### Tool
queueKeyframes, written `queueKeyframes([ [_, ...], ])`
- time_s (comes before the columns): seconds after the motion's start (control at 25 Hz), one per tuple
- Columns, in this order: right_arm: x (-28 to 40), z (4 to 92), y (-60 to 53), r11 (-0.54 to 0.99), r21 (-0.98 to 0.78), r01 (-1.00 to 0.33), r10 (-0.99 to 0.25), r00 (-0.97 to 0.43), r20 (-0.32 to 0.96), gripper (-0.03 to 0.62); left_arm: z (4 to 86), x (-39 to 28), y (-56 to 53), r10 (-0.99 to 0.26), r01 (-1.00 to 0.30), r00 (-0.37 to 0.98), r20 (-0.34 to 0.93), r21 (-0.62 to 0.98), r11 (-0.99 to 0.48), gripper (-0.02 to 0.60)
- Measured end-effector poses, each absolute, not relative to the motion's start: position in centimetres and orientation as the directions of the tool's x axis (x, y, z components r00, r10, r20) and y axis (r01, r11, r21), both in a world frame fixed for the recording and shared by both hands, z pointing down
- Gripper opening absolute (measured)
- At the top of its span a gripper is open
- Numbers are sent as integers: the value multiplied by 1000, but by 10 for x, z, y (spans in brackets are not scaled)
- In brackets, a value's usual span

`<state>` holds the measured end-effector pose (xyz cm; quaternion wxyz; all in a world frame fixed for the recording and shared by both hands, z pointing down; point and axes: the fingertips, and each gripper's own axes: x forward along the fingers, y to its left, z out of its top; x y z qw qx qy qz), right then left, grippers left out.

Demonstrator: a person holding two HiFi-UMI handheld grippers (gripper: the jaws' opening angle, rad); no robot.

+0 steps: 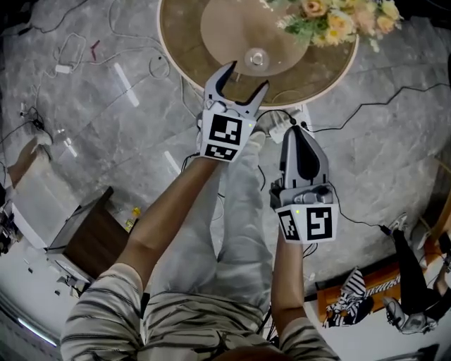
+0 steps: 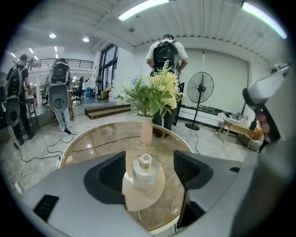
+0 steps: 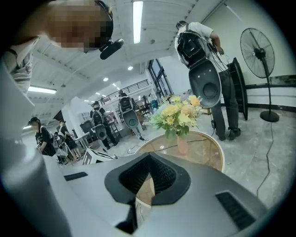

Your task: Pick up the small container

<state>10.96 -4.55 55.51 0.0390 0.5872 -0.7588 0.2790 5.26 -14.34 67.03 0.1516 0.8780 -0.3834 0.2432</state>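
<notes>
One small container [image 2: 145,171] sits, apparently untouched, within the spread left hand-held gripper [image 2: 148,170].

Grey marble floor [image 1: 91,141], round glass table [image 1: 180,42], ceiling strip lights [image 2: 141,9], standing fan [image 2: 200,88].

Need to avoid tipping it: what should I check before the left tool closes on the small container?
1. Left tool jaws apart: ok.
2. Small container centred in the gap: ok.
3. Container upright on the table: ok.
4. Pads level with its body: cannot tell; in the head view it looks just ahead of the tool.
5. Flower vase clear of the jaws: ok, it stands behind.
6. Right tool out of the way: ok, shut and short of the table.
</notes>
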Motion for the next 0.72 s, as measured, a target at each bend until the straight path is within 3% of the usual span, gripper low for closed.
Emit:
queueKeyframes([
  [0.4,120,576,-54,139,-388,-911,-864,-303,402,0,721,69,-172,-606,-740,554,572,3,-673,396],
  [0.72,124,594,-57,121,-404,-907,-854,-303,424,2,762,83,-186,-572,-722,549,609,0,-692,414],
])
